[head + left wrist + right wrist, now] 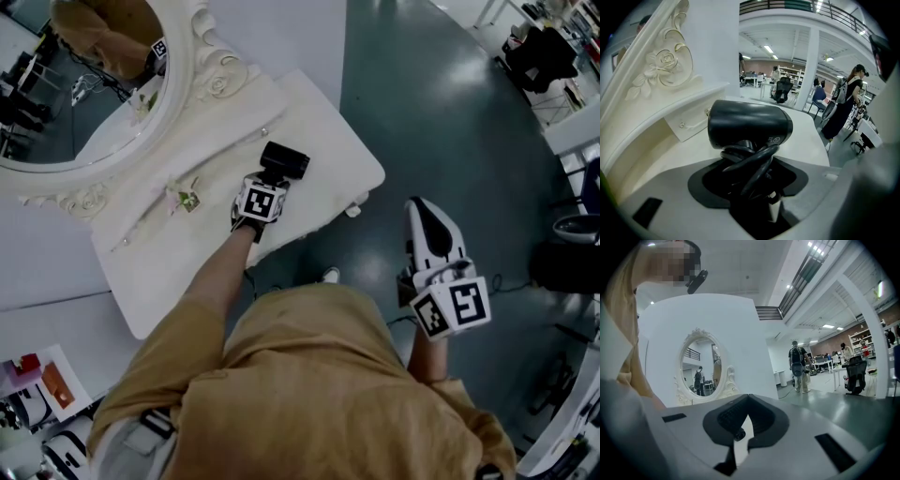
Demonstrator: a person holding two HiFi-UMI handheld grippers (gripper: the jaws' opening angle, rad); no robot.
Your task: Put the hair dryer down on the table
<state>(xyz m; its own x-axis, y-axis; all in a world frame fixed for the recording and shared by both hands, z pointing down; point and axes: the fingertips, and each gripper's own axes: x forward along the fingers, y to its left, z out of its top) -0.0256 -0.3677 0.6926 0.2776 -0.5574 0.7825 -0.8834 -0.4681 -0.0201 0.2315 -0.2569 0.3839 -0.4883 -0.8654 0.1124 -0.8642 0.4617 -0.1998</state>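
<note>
Black hair dryer [284,161], cord-wrapped handle pinched by the left gripper [273,177], sits low over the white table [323,131] beside a mirror [84,84]; the right gripper [425,214] keeps its 2 jaws together, empty.

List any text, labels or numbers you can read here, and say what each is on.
No words or numbers are legible.
hair dryer: small round marks on its body, too small to read.
left marker cube and right marker cube: square black-and-white patterns, no text.
printed sheets: print too small to read.
</note>
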